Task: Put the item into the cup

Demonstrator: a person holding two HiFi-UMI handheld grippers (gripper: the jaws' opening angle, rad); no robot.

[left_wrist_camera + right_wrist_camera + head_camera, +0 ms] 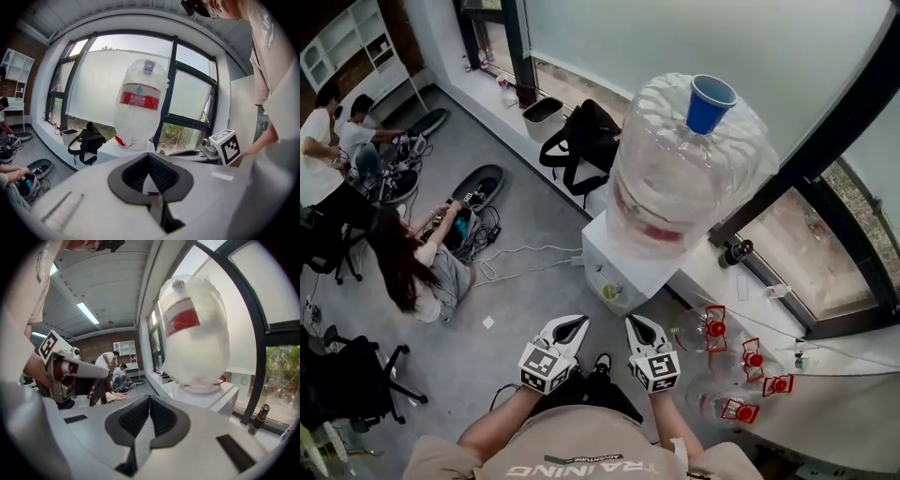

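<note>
A blue cup (710, 101) stands upright on top of a big clear water jug (689, 173), which sits upside down on a white dispenser (623, 267). My left gripper (569, 329) and right gripper (638, 329) hang side by side close to my body, below and in front of the dispenser. Both are shut with nothing between the jaws. In the left gripper view the shut left gripper (149, 158) points at the jug (139, 105). The right gripper (149, 402) also faces the jug (194, 333). No loose item shows in any view.
Several clear bottles with red caps (715, 328) lie on the white sill at the right. A black backpack (581, 141) rests by the window. People (417, 262) sit on the floor at left among gear and cables. A black office chair (352, 375) stands at lower left.
</note>
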